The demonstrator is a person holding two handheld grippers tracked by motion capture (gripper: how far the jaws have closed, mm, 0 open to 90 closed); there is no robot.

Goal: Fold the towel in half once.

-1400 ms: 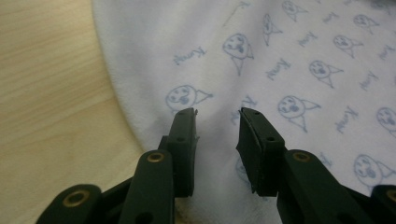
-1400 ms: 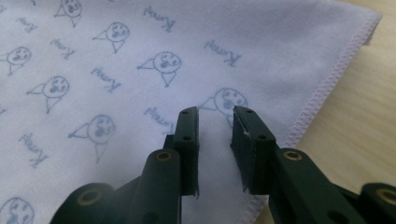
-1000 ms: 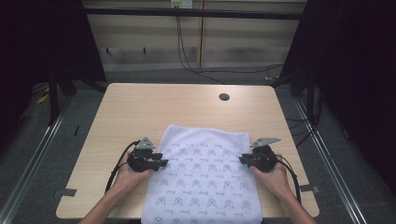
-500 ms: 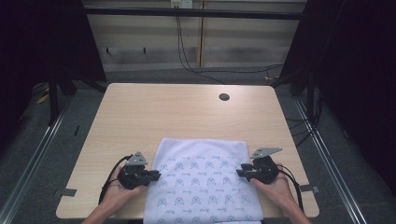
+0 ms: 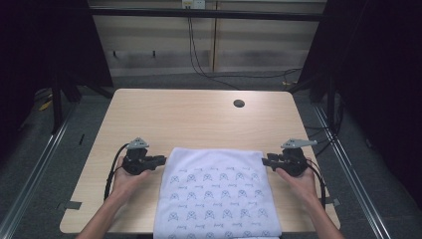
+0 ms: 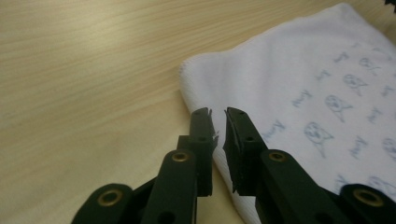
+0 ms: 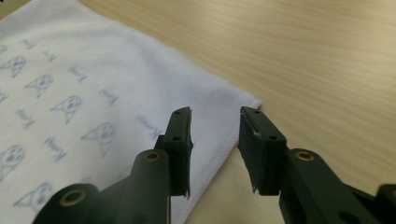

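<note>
A light wooden table point(image 5: 174, 119) with rounded corners stands on a grey floor point(image 5: 45, 169). Near its far right corner is a round dark cable hole point(image 5: 239, 103). Behind the table runs a pale panelled wall point(image 5: 249, 50), with black cables point(image 5: 199, 59) hanging down it to the floor. Metal rails point(image 5: 35, 169) run along the floor on both sides, and dark curtains point(image 5: 50, 40) flank the scene.

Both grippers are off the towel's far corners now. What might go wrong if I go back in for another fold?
1. The left gripper stands nearly shut beside the towel; unless it opens wider, it may push the edge rather than take it.
2. The towel's near end hangs over the table edge, so a one-sided pull could drag it off.
3. The right gripper is open over a corner and may pinch only the top layer.
</note>
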